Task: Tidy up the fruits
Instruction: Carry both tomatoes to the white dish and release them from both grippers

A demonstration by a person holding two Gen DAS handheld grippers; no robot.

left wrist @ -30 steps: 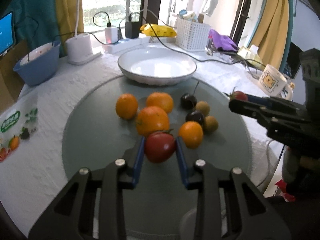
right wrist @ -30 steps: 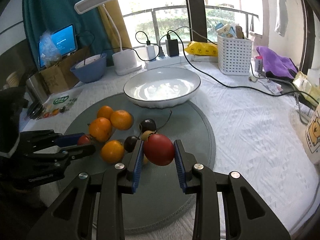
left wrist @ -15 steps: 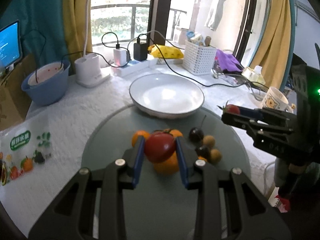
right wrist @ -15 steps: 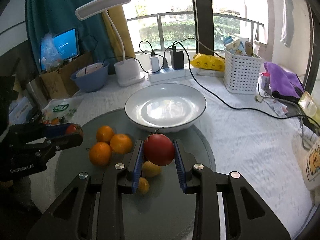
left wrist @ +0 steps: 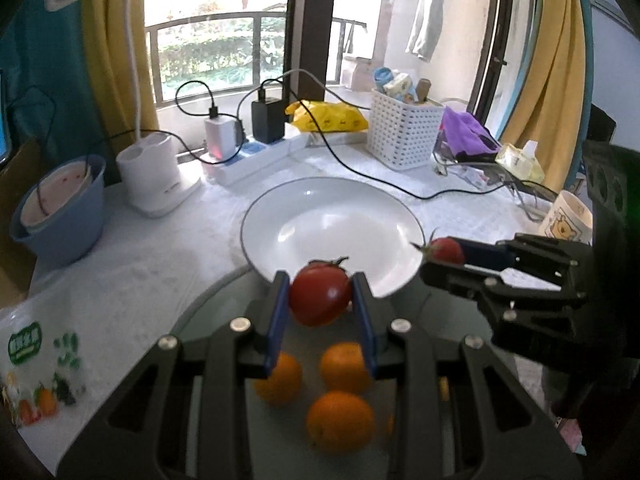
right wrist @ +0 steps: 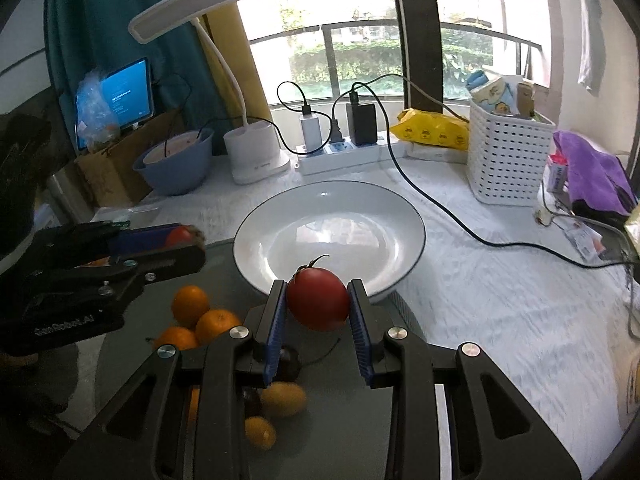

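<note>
My left gripper (left wrist: 320, 296) is shut on a red tomato (left wrist: 319, 293) and holds it in the air at the near rim of the white plate (left wrist: 280, 216). My right gripper (right wrist: 318, 300) is shut on another red tomato (right wrist: 318, 299), also at the plate's (right wrist: 404, 216) near rim. Each gripper shows in the other's view, the right one (left wrist: 444, 254) to my right and the left one (right wrist: 180, 240) to my left. Oranges (left wrist: 340, 420) (right wrist: 190, 300), dark cherries (right wrist: 286, 360) and small yellow fruits (right wrist: 282, 398) lie on the grey round mat (right wrist: 352, 412) below.
Behind the plate stand a power strip with chargers (right wrist: 340, 148), a white lamp base (right wrist: 256, 152), a blue bowl (right wrist: 176, 160), a white basket (right wrist: 508, 160) and a yellow bag (right wrist: 432, 132). A black cable (right wrist: 440, 208) runs past the plate's right side. A mug (left wrist: 566, 220) stands at the right.
Both grippers have lifted their tomatoes off the mat and moved forward, from above the fruit pile to the plate's near rim. Both stayed shut on the tomatoes.
</note>
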